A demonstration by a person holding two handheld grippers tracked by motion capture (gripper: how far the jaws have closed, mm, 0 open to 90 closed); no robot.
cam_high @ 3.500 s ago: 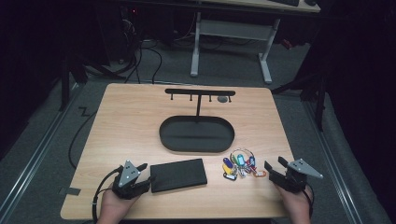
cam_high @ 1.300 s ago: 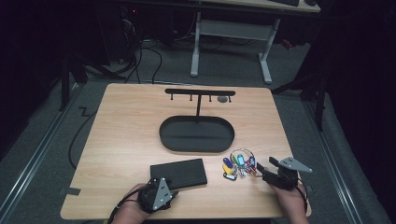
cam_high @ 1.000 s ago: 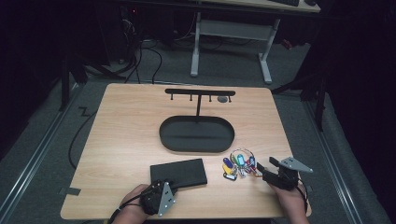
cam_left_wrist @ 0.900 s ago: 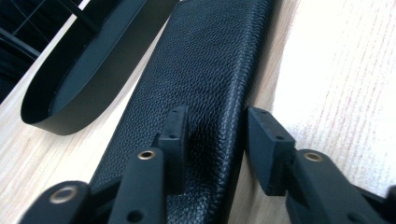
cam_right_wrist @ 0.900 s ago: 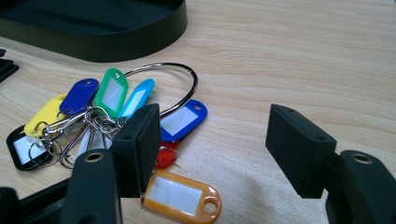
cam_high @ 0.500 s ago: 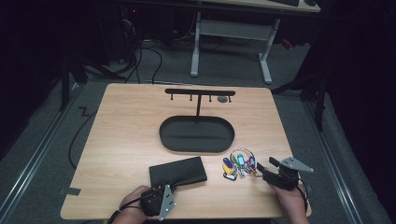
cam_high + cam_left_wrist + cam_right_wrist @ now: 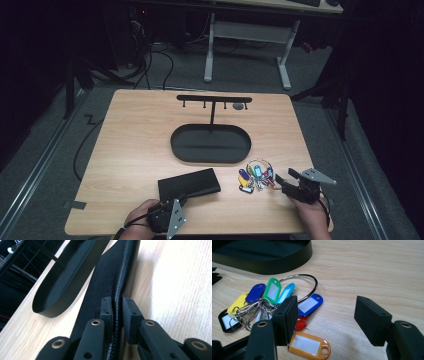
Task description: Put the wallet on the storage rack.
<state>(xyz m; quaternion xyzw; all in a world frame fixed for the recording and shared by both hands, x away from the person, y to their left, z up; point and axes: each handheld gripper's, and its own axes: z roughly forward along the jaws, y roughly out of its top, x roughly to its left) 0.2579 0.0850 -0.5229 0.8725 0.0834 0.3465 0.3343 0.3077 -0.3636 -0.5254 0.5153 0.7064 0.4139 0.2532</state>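
A flat black leather wallet (image 7: 190, 182) lies on the wooden table near its front. My left gripper (image 7: 181, 201) is at the wallet's near edge, turned on its side. In the left gripper view my left gripper (image 7: 117, 302) has just been closing, and both pads now press on the wallet (image 7: 110, 277) edge. A bunch of coloured key tags (image 7: 255, 176) on a metal ring lies right of the wallet. My right gripper (image 7: 286, 176) stands open beside the tags. In the right gripper view my right gripper (image 7: 327, 312) has one jaw over the key tags (image 7: 274, 297) and bare wood between its jaws.
A black oval tray (image 7: 210, 157) sits mid-table, behind the wallet and keys, and its wall (image 7: 50, 310) rises just past the wallet. Behind it stands a black T-shaped hook rack (image 7: 214, 98). The table's front edge is close under both hands.
The left gripper has moved from the wallet's left side to its near edge and turned on its side. The right gripper has edged in toward the key tags and then held still.
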